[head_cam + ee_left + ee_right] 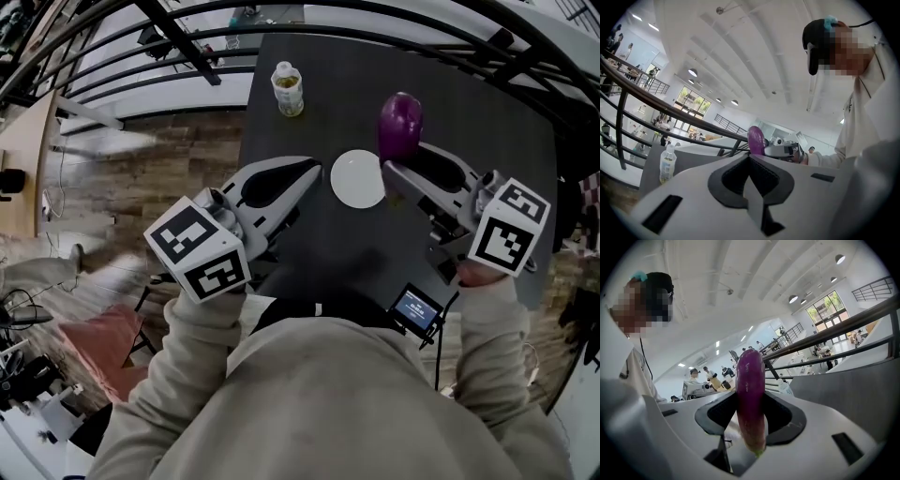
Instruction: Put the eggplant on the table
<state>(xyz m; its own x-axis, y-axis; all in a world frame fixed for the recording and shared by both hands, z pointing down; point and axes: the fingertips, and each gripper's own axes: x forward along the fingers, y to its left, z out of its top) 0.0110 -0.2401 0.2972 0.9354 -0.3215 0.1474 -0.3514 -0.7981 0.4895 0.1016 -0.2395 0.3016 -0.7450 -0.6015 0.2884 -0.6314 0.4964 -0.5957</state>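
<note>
A purple eggplant (400, 122) stands upright above the dark table (487, 141), right of the white plate (357, 178). My right gripper (392, 169) is shut on it. In the right gripper view the eggplant (751, 394) runs up between the two jaws, stem end down, and its top rises past the right gripper (751, 401). My left gripper (313, 171) hovers left of the plate with its jaws together and nothing in them. The left gripper view shows the left gripper (750, 158) closed, with the eggplant (756, 139) beyond its tip.
A plastic bottle (288, 89) with a white cap stands near the table's far left edge, also visible as the bottle (668, 164). A small screen device (417, 307) hangs at the near table edge. Black railings (169, 37) run past the table's far side.
</note>
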